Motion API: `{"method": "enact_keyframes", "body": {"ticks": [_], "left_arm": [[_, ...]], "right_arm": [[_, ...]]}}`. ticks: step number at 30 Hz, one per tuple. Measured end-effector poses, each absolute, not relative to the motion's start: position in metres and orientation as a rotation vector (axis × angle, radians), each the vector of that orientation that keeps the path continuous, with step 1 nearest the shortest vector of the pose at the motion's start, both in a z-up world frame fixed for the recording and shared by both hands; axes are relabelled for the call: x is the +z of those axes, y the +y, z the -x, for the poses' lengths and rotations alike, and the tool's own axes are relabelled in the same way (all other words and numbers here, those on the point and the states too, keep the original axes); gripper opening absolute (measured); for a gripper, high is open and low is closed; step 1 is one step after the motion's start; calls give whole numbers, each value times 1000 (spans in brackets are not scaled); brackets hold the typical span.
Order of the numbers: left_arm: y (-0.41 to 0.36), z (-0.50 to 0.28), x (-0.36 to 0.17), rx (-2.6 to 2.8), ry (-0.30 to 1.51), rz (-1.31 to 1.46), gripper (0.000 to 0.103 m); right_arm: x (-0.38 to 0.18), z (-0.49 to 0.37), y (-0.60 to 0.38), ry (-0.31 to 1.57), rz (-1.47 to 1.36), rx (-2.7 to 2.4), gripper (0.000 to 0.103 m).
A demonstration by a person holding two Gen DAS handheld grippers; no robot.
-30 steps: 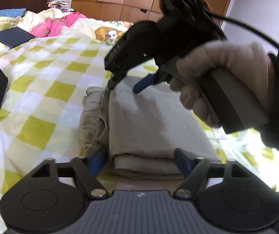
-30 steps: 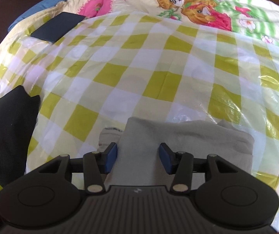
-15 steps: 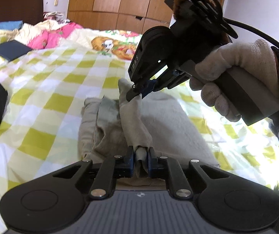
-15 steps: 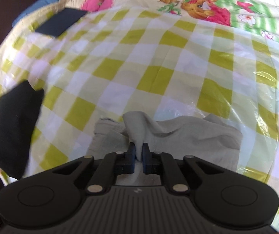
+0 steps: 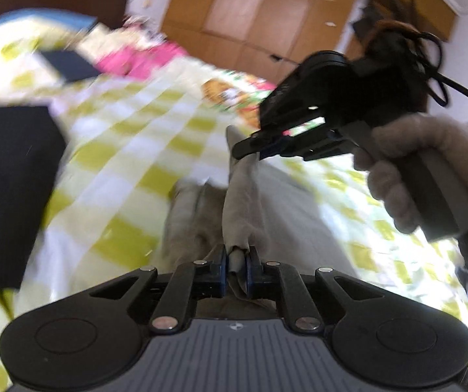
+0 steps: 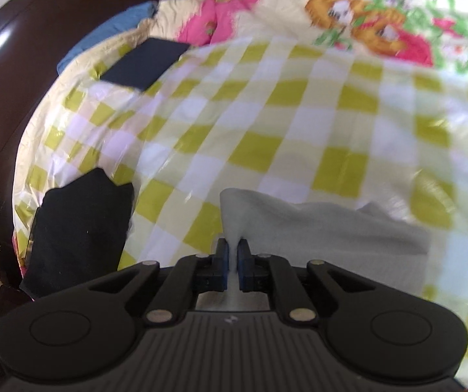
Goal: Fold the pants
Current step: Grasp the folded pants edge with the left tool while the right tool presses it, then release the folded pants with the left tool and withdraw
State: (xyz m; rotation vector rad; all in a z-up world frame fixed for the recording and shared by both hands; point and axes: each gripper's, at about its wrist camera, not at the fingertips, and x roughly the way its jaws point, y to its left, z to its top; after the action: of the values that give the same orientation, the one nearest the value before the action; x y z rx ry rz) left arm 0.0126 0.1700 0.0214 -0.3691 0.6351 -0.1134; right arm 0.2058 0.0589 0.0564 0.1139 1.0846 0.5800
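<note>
Both claws are clamped on the soft beige pants [image 5: 243, 202]: the left gripper [image 5: 236, 266] pinches a thick rumpled fold between its blue pads, and the right gripper [image 6: 233, 258], held in a knit-gloved hand [image 5: 410, 163] at three o'clock in the left wrist view, nips a thinner ridge of the same cloth. Between the two grips the fabric rises in a taut crease, while the rest of the pants lies in a folded slab on the glossy yellow-and-white checked sheet [image 6: 266, 124]. Two flat dark folded cloths [image 6: 77, 228] lie on the sheet toward nine and eleven o'clock in the right wrist view.
</note>
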Motion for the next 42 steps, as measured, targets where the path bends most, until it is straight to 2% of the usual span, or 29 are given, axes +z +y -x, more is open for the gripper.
{"method": "enact_keyframes", "body": {"ticks": [11, 16, 17, 19, 21, 22, 28, 30, 33, 35, 38, 42], "left_arm": [[207, -7, -10, -33, 677, 455, 26], [222, 0, -16, -20, 679, 515, 26], [223, 3, -16, -18, 685, 525, 27], [227, 4, -18, -21, 707, 549, 29], [228, 5, -19, -17, 730, 538, 35], [229, 7, -19, -15, 739, 528, 36], [232, 25, -4, 16, 720, 441, 36], [235, 25, 7, 19, 678, 444, 37], [235, 14, 22, 4, 612, 421, 43], [230, 2, 27, 19, 593, 360, 44], [225, -13, 31, 10, 588, 315, 44], [219, -36, 18, -25, 642, 286, 44]], "right_arm": [[23, -203, 116, 1104, -59, 628, 8], [8, -206, 132, 1128, -69, 622, 15], [6, -205, 135, 1127, -63, 627, 17], [6, -202, 139, 1116, -71, 650, 38], [9, -198, 141, 1102, -78, 689, 54], [12, -195, 143, 1094, -67, 704, 57], [45, -162, 112, 980, -5, 740, 56], [50, -150, 92, 963, -2, 741, 60], [50, -139, 77, 960, -11, 782, 61], [53, -139, 75, 950, -65, 799, 59], [62, -140, 66, 924, -134, 800, 59], [62, -128, 38, 879, -58, 718, 60]]}}
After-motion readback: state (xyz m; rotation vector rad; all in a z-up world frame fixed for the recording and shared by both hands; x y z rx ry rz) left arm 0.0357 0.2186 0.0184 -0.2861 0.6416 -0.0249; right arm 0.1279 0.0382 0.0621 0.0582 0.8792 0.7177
